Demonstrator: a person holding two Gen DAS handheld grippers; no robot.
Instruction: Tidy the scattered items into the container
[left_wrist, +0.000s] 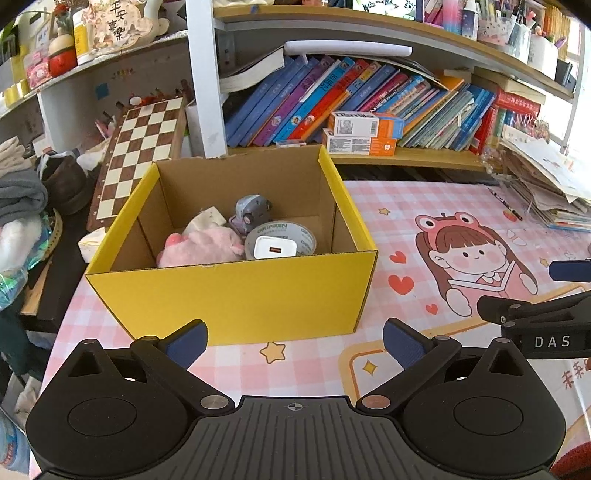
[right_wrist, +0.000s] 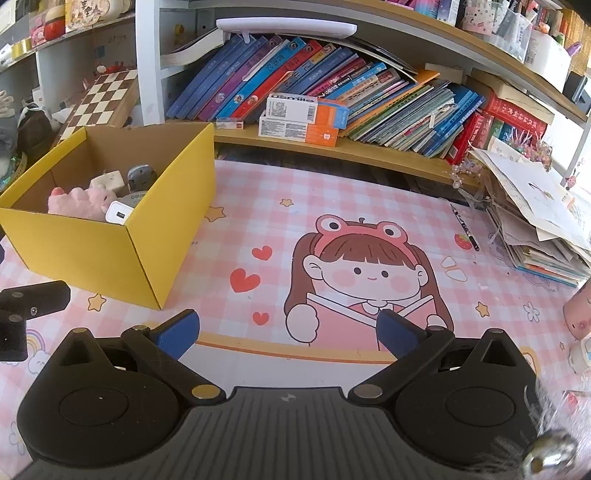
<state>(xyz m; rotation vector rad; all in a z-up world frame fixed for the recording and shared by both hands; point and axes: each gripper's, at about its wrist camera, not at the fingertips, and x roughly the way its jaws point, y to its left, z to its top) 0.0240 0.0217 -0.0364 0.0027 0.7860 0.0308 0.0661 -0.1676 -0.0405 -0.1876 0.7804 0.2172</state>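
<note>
"DAS" marks the right claw (left_wrist: 550, 341); "usmile" tops a white-orange carton (right_wrist: 306, 107).

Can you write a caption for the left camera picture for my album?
Open left gripper faces a yellow box holding a pink plush, tape roll and white charger.

The cardboard box (left_wrist: 236, 291) is matt, yellow outside and raw brown inside. In it lie a fluffy pink plush toy (left_wrist: 207, 247), a glossy white plastic charger (left_wrist: 275, 248) and a tape roll (left_wrist: 295, 232), probably cloth-backed. The desk mat (right_wrist: 258, 229) looks smooth, faintly sheened.
</note>
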